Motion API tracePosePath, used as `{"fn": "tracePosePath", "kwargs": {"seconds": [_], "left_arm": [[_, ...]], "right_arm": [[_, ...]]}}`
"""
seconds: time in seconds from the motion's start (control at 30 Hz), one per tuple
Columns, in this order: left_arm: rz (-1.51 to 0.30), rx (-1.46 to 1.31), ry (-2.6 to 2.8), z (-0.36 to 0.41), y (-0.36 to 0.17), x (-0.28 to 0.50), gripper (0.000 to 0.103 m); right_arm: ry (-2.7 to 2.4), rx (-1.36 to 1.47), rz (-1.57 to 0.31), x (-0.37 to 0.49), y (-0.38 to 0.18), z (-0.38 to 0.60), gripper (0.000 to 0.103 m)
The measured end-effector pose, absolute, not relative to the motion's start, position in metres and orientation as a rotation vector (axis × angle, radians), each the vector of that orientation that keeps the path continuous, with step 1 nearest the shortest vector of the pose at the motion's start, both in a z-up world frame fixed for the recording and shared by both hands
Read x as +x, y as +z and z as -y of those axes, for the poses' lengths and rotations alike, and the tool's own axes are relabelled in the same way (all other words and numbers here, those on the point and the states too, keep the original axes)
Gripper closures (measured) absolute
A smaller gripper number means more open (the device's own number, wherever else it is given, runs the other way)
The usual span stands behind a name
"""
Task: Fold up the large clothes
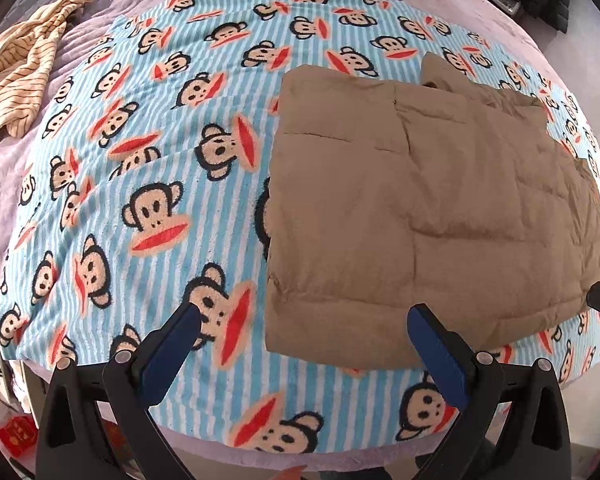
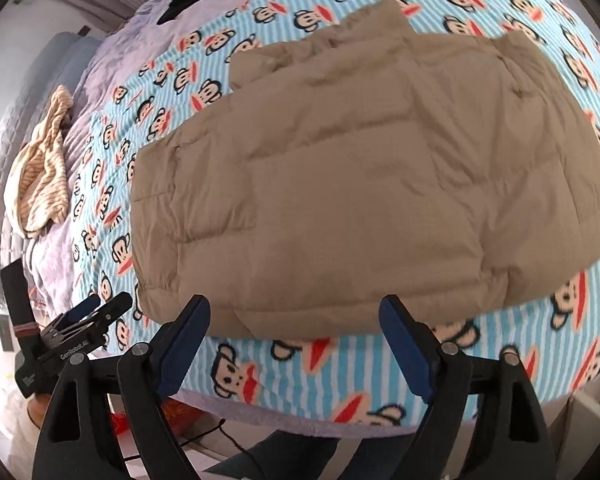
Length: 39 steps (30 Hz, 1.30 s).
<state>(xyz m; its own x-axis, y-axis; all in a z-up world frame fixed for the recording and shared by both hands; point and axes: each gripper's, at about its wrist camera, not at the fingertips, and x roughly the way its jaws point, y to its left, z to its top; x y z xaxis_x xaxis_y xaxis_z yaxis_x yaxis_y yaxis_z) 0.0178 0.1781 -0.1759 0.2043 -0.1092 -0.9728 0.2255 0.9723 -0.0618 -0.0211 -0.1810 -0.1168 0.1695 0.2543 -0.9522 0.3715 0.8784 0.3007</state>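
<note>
Both grippers point steeply down over the bed, fingers spread wide and holding nothing.

The left gripper hovers at the near left corner of the folded tan puffer jacket; the right gripper hangs over its near edge. The jacket lies flat on the monkey-print blanket, clear of every finger.
</note>
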Motion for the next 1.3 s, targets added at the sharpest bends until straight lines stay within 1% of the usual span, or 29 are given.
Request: {"fn": "tracePosePath", "kwargs": {"seconds": [0.2, 0.3, 0.5, 0.6, 0.7, 0.83, 0.93, 0.97, 1.0, 1.03, 1.07, 1.1, 1.13, 1.17, 1.23, 1.3], "left_arm": [[-1.342, 0.093, -0.226, -0.179, -0.186, 0.029, 0.000], [-1.343, 0.063, -0.264, -0.182, -0.192, 0.042, 0.000], [-1.355, -0.157, -0.478, -0.210, -0.215, 0.089, 0.000], [-1.403, -0.265, -0.583, -0.218, -0.238, 0.111, 0.000], [-1.462, -0.327, -0.692, -0.209, -0.262, 0.122, 0.000], [-1.522, -0.296, -0.762, -0.178, -0.287, 0.126, 0.000], [-1.534, -0.300, -0.811, -0.161, -0.297, 0.126, 0.000], [-1.539, -0.301, -0.817, -0.157, -0.299, 0.127, 0.001], [-1.541, -0.303, -0.821, -0.154, -0.299, 0.128, 0.005], [-1.540, -0.311, -0.832, -0.153, -0.298, 0.129, 0.022], [-1.544, -0.327, -0.844, -0.153, -0.298, 0.130, 0.037], [-1.550, -0.355, -0.864, -0.154, -0.298, 0.130, 0.046], [-1.553, -0.381, -0.883, -0.154, -0.296, 0.130, 0.061], [-1.549, -0.397, -0.891, -0.154, -0.292, 0.129, 0.067], [-1.533, -0.390, -0.889, -0.150, -0.283, 0.127, 0.075], [-1.517, -0.379, -0.880, -0.148, -0.273, 0.124, 0.077]], "right_arm": [[-0.089, 0.540, -1.426, -0.009, -0.128, 0.180, 0.014], [-0.078, 0.558, -1.472, -0.003, -0.136, 0.180, 0.014], [-0.065, 0.630, -1.512, 0.001, -0.148, 0.184, 0.014], [-0.063, 0.643, -1.512, 0.002, -0.150, 0.183, 0.014], [-0.053, 0.652, -1.513, 0.003, -0.153, 0.181, 0.014], [-0.047, 0.640, -1.514, 0.006, -0.155, 0.179, 0.014], [-0.058, 0.625, -1.494, 0.010, -0.154, 0.182, 0.014], [-0.075, 0.604, -1.479, 0.012, -0.152, 0.185, 0.014], [-0.094, 0.583, -1.466, 0.014, -0.151, 0.188, 0.014], [-0.115, 0.565, -1.453, 0.016, -0.150, 0.192, 0.021], [-0.126, 0.559, -1.439, 0.018, -0.150, 0.196, 0.031], [-0.132, 0.553, -1.429, 0.022, -0.152, 0.202, 0.066], [-0.145, 0.542, -1.427, 0.025, -0.154, 0.207, 0.089], [-0.153, 0.538, -1.418, 0.029, -0.157, 0.212, 0.092], [-0.147, 0.527, -1.372, 0.039, -0.160, 0.222, 0.095], [-0.140, 0.498, -1.338, 0.050, -0.162, 0.228, 0.095]]}}
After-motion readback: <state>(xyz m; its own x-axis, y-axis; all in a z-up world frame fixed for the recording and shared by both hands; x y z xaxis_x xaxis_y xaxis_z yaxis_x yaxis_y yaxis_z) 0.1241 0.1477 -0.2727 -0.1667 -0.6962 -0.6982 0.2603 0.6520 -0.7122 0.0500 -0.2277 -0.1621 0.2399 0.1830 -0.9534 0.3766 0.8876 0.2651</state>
